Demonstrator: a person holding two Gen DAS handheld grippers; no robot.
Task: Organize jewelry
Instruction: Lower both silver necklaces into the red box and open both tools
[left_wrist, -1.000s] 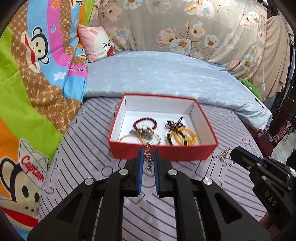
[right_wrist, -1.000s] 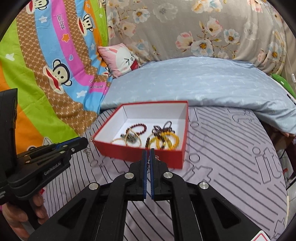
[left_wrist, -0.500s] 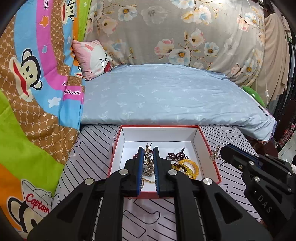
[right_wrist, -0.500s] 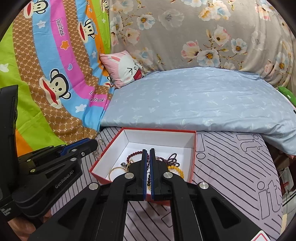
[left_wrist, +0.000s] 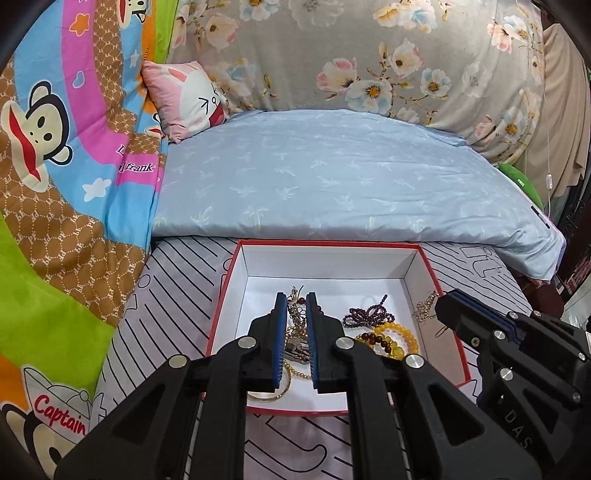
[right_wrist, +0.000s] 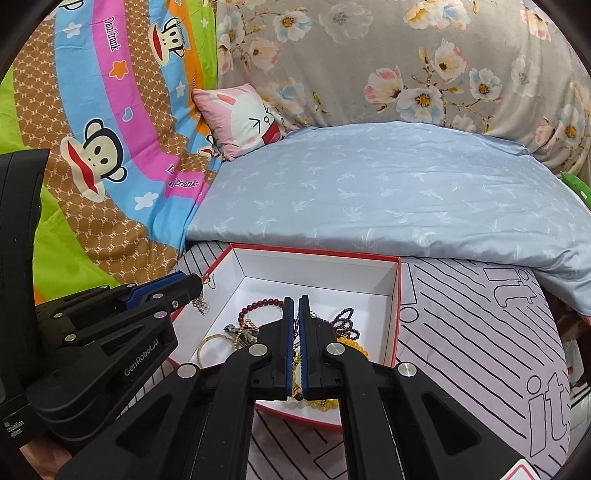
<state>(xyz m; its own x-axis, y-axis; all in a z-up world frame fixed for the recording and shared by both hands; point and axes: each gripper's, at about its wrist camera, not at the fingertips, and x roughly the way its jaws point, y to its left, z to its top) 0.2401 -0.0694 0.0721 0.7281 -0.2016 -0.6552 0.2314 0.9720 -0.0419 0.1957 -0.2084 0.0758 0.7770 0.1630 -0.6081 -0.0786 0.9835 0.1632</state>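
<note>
Over the red box (left_wrist: 448, 295) on the striped bedsheet (left_wrist: 177, 273), the left gripper (left_wrist: 296, 301) pinches a gold chain (left_wrist: 294, 314); the right gripper (right_wrist: 294, 301) clamps another small chain (left_wrist: 424, 304), above the beaded bracelets (left_wrist: 388, 338) lying inside

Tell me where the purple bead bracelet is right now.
In the left wrist view, the purple bead bracelet lies inside the red box, right of the left gripper, just behind the yellow bead bracelet.

a home bedroom: blue quilt (left_wrist: 332, 177), rabbit pillow (left_wrist: 188, 99), cartoon blanket (left_wrist: 55, 155).
</note>
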